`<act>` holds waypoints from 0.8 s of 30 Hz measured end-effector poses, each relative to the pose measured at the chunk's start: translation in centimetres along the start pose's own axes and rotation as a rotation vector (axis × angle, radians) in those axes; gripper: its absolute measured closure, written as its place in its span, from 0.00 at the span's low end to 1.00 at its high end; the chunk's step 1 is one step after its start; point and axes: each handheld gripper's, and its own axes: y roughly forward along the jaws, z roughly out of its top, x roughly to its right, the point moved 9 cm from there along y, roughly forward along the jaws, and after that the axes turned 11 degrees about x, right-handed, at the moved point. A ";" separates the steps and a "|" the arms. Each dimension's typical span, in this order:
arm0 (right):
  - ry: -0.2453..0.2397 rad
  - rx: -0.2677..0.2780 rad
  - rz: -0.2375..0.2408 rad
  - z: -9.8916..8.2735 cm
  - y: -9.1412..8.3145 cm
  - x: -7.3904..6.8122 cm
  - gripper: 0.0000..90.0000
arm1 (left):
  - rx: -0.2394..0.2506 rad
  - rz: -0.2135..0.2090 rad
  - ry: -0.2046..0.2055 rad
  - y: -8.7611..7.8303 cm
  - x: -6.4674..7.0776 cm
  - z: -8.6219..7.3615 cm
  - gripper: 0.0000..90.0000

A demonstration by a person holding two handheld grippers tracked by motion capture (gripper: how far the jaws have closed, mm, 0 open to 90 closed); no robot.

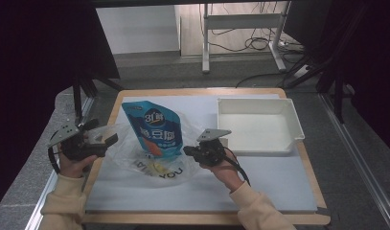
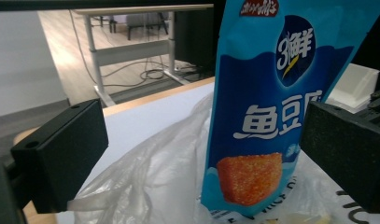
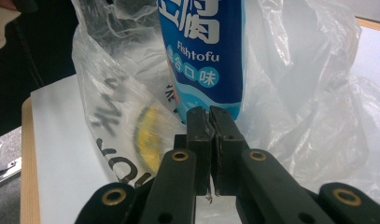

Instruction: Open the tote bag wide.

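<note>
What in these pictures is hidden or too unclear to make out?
- Blue pouch: right gripper view, top cut off by the frame edge.
- Plastic bag: high view, its print partly folded, unreadable.
- Right gripper: its own view, whether film is pinched is unclear.
- White tray: left gripper view, mostly behind the pouch.

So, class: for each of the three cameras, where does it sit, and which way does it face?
High view: above the person's side, looking forward and down at the table; forearms and both grippers show.
Left gripper view: rides the left gripper, facing the blue pouch; open fingers.
Right gripper view: rides the right gripper, facing the plastic bag; shut fingers.
Shared: the pouch.
</note>
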 end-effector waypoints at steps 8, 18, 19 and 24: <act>0.004 0.001 -0.008 0.0 -0.1 0.3 0.96 | 0.002 -0.019 -0.006 -1.0 -0.2 0.8 0.01; 0.006 0.013 -0.013 0.3 -0.4 0.5 0.96 | -0.078 -0.004 0.003 -1.2 0.2 -0.9 0.04; 0.006 0.014 -0.013 0.4 -0.4 0.6 0.96 | -0.082 -0.004 0.001 -1.4 0.2 -1.1 0.04; 0.007 0.025 -0.016 0.7 -0.6 0.6 0.96 | -0.101 -0.001 0.005 -2.6 0.6 -1.9 0.07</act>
